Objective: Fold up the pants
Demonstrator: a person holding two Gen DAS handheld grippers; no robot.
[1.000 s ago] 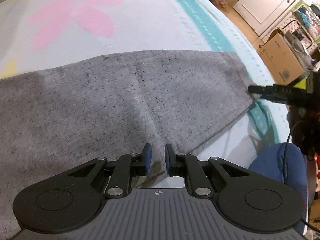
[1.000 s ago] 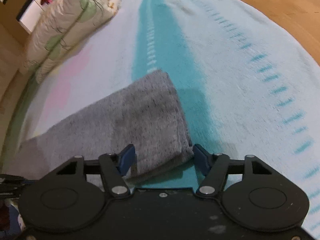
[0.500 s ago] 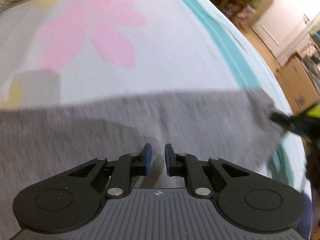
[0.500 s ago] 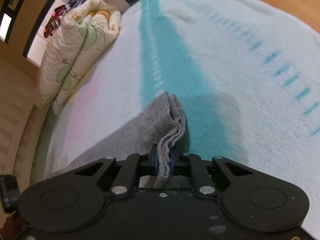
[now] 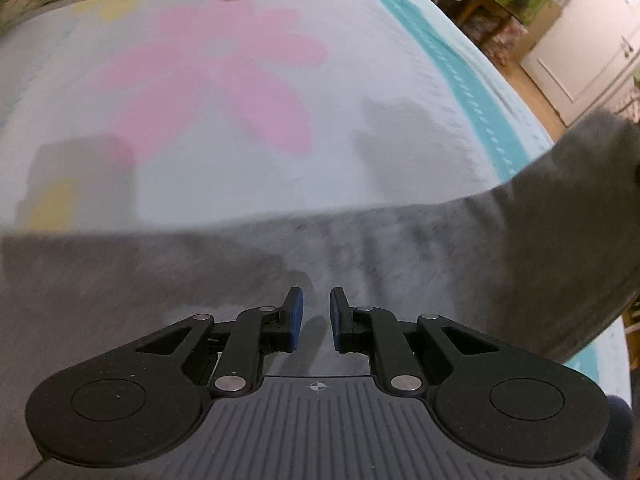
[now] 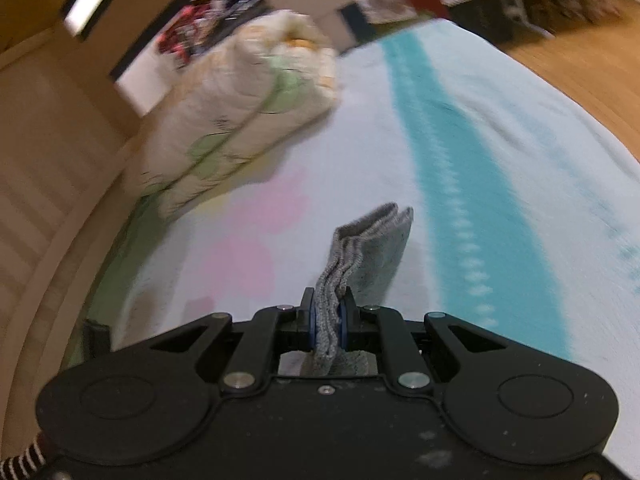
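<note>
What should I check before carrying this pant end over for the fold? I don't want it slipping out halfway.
1. Right hand-held gripper pinching the grey pants: ok, bunched fabric sits between the pads.
2. All layers caught: cannot tell, several edges show but the count is unclear.
3. Held end lifted off the bedspread: ok.
4. Left hand-held gripper pinning the pants: not ok, nothing between its pads; contact with the fabric cannot be told.
5. Bedspread ahead free for landing: ok.
6. Fabric on the bed flat: cannot tell, blurred.
</note>
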